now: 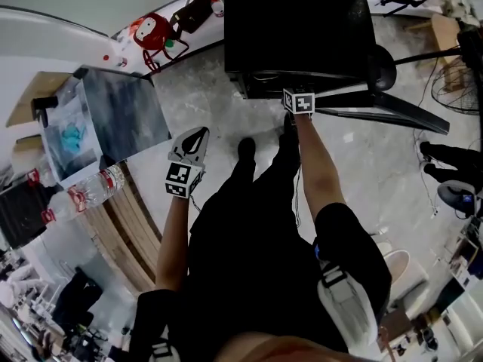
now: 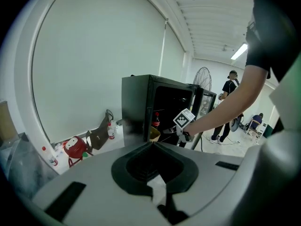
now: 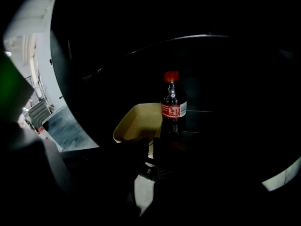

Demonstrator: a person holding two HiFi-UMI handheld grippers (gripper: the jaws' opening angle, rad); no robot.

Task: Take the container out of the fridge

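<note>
The black fridge [image 1: 302, 29] stands open in front of me. On its shelf sit a pale yellow container [image 3: 138, 121] and, just to its right, a cola bottle [image 3: 173, 108] with a red cap. My right gripper [image 3: 150, 147] reaches into the fridge, its dark jaws closed on the container's near rim. The left gripper view shows the same from the side: the right gripper [image 2: 181, 128] at the yellow container [image 2: 154, 134]. My left gripper [image 1: 189, 153] hangs outside by the table, shut and holding nothing.
To the left is a table [image 1: 139, 225] with a clear box [image 1: 106, 119] and plastic bottles [image 1: 94, 188]. A red plush toy [image 1: 151, 32] lies on the floor by the wall. A standing fan [image 2: 202, 81] and people [image 2: 229, 102] are behind the fridge.
</note>
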